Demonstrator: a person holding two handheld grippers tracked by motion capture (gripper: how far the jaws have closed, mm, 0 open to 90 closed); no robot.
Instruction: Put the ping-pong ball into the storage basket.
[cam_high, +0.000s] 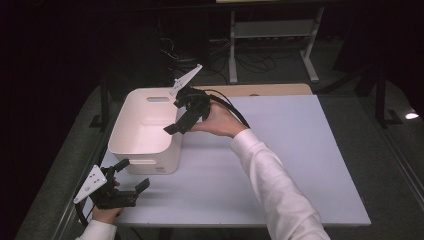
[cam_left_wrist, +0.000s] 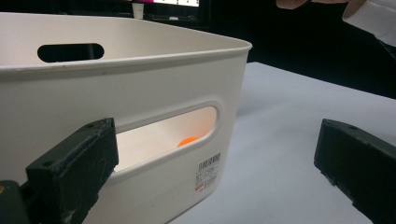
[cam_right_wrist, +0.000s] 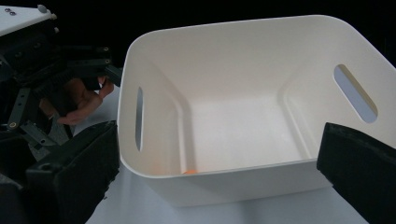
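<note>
Small orange object (cam_left_wrist: 189, 141) sits on the floor of the white bin (cam_high: 145, 142), low against the wall nearest the right claw's camera, glimpsed through the handle slot in the left gripper view and as a sliver behind the near rim in the right gripper view (cam_right_wrist: 189, 171); shape unclear, mostly hidden. Bin stands at the left part of the bench (cam_high: 300, 165), upright. Right claw (cam_high: 189, 116) hovers at the bin's right rim, jaws spread wide, nothing between them, so released. Left claw (cam_high: 129, 175) rests low at the bench's near left corner, just beside the bin's near wall, jaws apart, empty too. Risks, as I judge them: right claw is close to the rim, a careless sweep could clip the wall and shove or tip the light bin; its trailing cable could snag the rim; left claw could nudge the bin if it moves forward. Bench top is plain white, matte, with a wooden strip at the far edge. Room is dark, grey carpet, a white metal frame and loose cables behind the bench.
</note>
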